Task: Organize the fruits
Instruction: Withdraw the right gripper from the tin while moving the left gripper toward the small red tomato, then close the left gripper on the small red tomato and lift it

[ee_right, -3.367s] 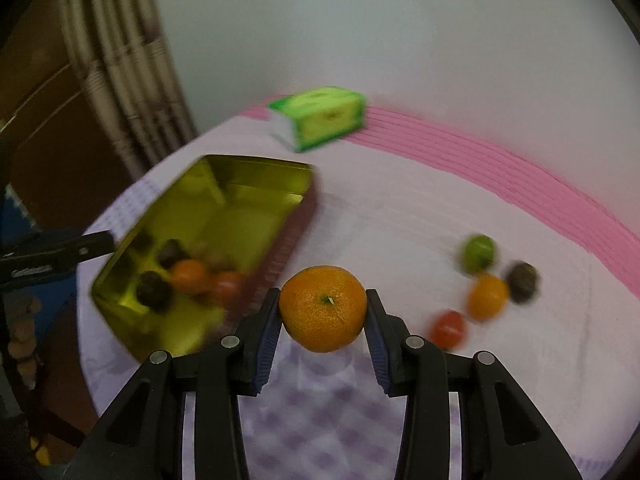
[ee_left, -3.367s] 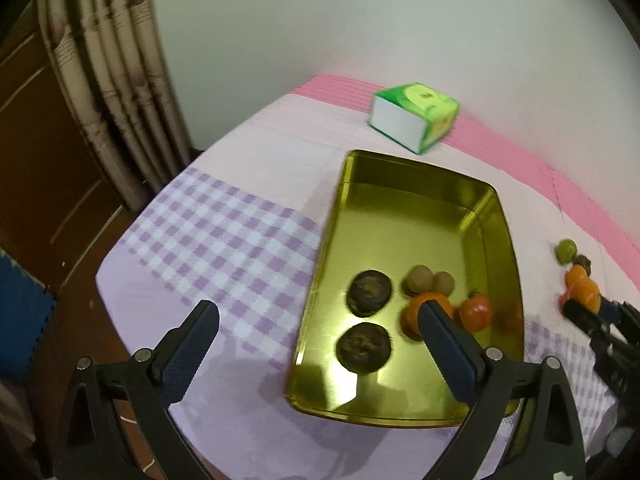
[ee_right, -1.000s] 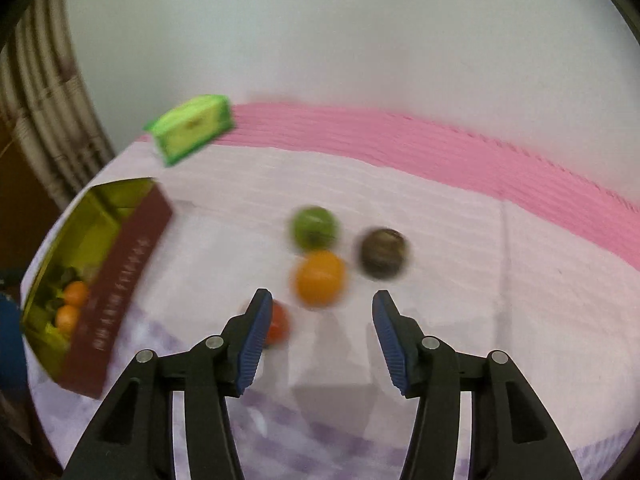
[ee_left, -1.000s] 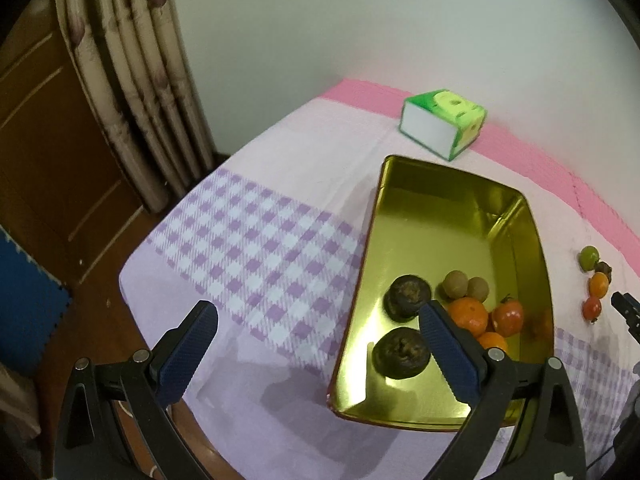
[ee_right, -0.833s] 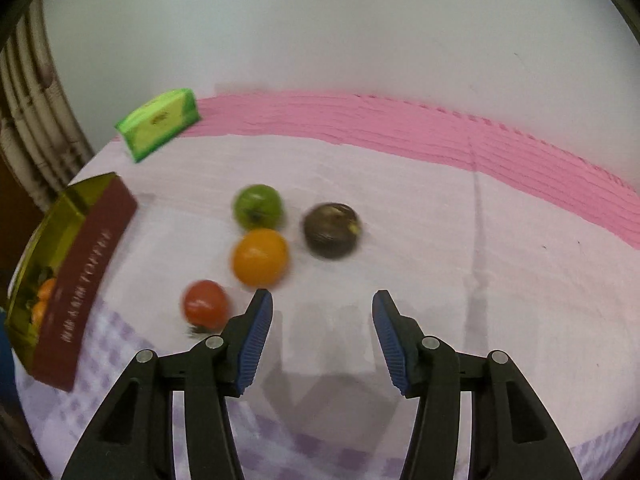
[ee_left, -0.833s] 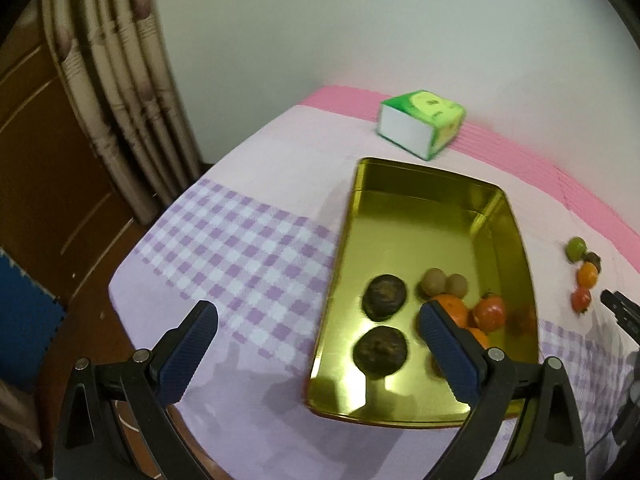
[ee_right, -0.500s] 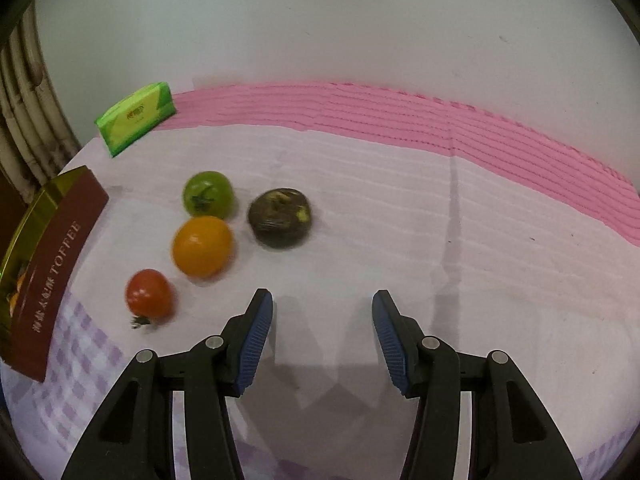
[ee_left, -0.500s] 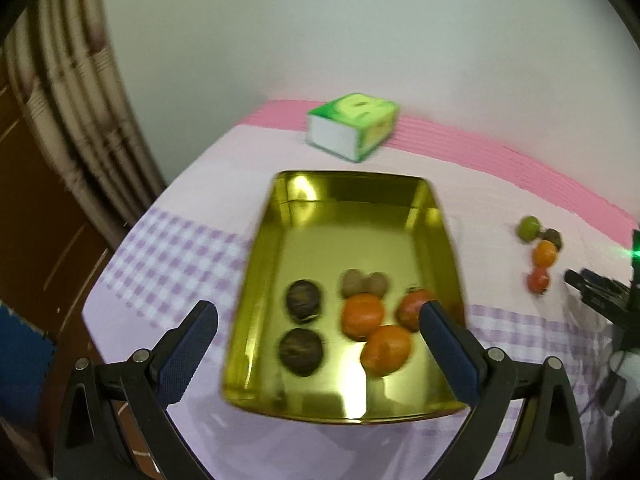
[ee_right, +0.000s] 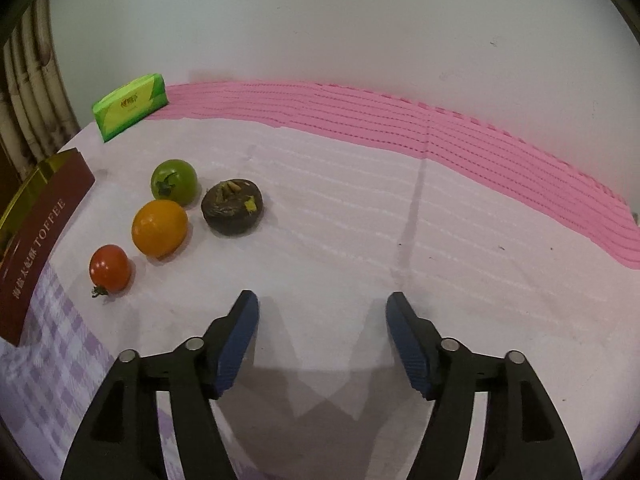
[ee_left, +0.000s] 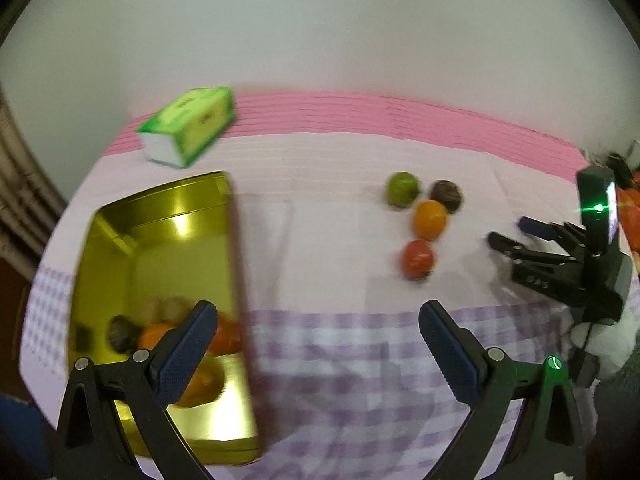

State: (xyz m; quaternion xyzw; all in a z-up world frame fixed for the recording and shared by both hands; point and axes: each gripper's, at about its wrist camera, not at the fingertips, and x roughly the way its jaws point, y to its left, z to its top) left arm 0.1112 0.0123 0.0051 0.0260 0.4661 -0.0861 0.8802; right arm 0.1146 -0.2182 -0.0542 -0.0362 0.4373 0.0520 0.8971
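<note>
four loose fruits lie clustered up and left of the right tongs (ee_right: 322, 312): a green tomato (ee_right: 174, 181), a dark brown mangosteen (ee_right: 232, 207) beside it, an orange fruit (ee_right: 159, 227) below, and a small red tomato (ee_right: 109, 268) lowest.

Four loose fruits (ee_right: 160, 227), one tin (ee_left: 160, 256), one box (ee_right: 130, 106)

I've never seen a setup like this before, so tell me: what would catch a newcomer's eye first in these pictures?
Probably the four loose fruits on the pale cloth: a green tomato, an orange fruit, a red tomato and a dark brown fruit, clustered left of the right gripper, whose open blue-padded jaws hold nothing. At the left, a shiny gold tin already holds several fruits, with a green box behind it by the wall.
</note>
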